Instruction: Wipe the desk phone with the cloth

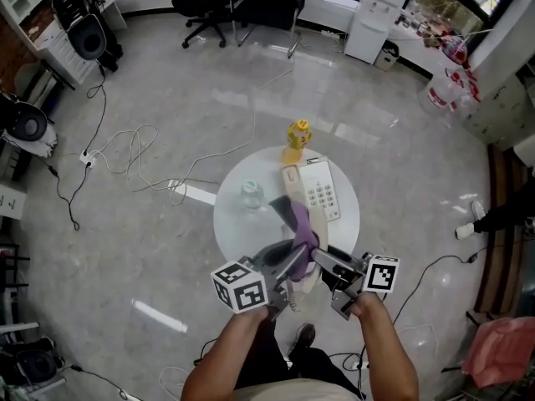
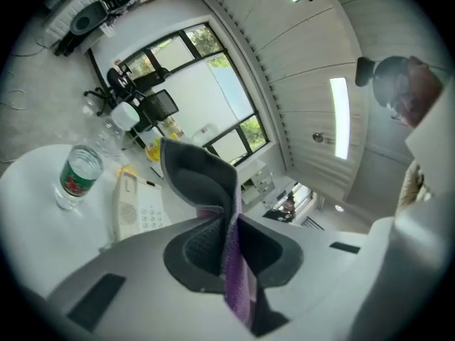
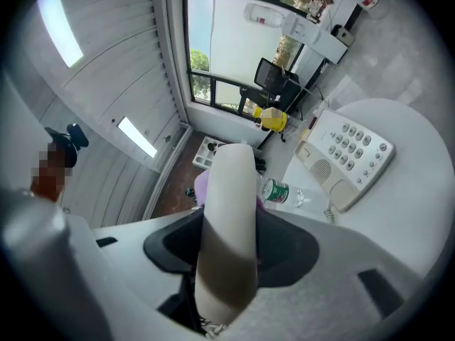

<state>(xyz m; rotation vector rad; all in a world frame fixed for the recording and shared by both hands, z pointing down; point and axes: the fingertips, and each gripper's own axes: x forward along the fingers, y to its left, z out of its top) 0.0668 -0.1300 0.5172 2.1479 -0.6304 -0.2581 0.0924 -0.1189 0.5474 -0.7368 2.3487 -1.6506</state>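
The cream desk phone base [image 1: 322,190] lies on the round white table [image 1: 238,228]. Its handset [image 1: 294,197] is lifted off the base, and my right gripper [image 1: 333,267] is shut on its near end. In the right gripper view the handset [image 3: 229,226] stands up between the jaws of that gripper [image 3: 227,256], with the phone base [image 3: 348,151] beyond. My left gripper [image 1: 282,264] is shut on a purple and grey cloth [image 1: 303,229], which is draped against the handset. The cloth [image 2: 206,183] rises from between the jaws of the left gripper [image 2: 231,241].
A clear water bottle [image 1: 252,195] with a green label stands left of the phone. A yellow toy [image 1: 297,136] sits at the table's far edge. Cables [image 1: 134,153] trail on the floor at left. Office chairs [image 1: 251,2] and a white water dispenser [image 1: 374,15] stand at the back.
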